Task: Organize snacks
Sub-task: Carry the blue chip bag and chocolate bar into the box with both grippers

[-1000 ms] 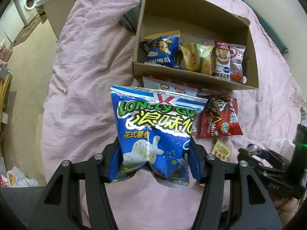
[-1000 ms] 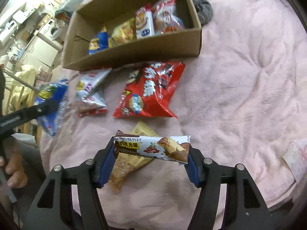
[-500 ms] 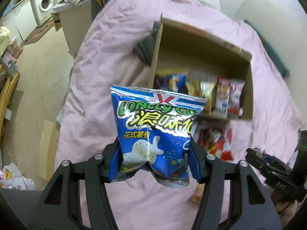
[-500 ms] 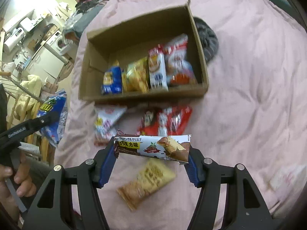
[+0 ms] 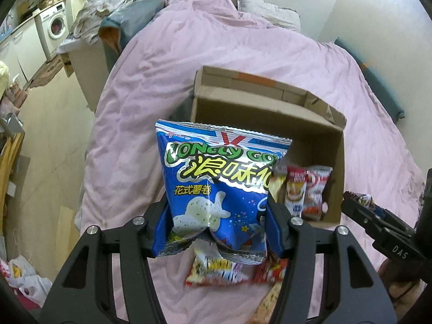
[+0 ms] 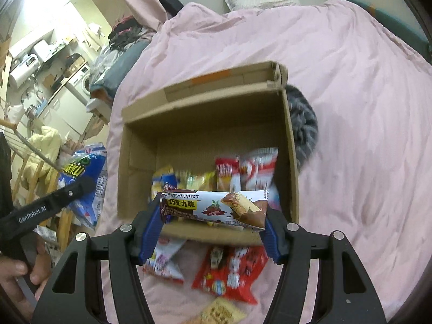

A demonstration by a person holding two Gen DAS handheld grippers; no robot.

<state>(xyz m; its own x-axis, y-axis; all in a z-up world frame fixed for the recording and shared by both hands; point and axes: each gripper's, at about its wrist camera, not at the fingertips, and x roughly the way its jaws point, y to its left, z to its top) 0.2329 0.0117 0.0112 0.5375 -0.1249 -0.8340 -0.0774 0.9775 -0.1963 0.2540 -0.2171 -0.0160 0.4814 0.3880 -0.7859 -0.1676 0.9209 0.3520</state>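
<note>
My left gripper (image 5: 217, 226) is shut on a blue chips bag (image 5: 218, 186), held upright above the pink bed in front of the cardboard box (image 5: 259, 113). My right gripper (image 6: 212, 222) is shut on a white and brown chocolate bar wrapper (image 6: 213, 208), held crosswise over the near wall of the cardboard box (image 6: 205, 110). Several snack packs (image 6: 243, 172) stand in a row along the box's near side. The left gripper (image 6: 54, 202) with its blue bag shows at the left edge of the right wrist view.
Loose snacks lie on the pink bedcover (image 6: 351, 81) before the box: a red packet (image 6: 229, 272), a white and red packet (image 6: 164, 262), a yellow packet (image 6: 221, 313). A grey bundle (image 6: 302, 124) sits by the box's right wall. The bed's left edge drops to the floor (image 5: 46, 140).
Both grippers have risen and tilted up with their snacks still held. The box has slid lower in both views and now sits right behind the held packs.
</note>
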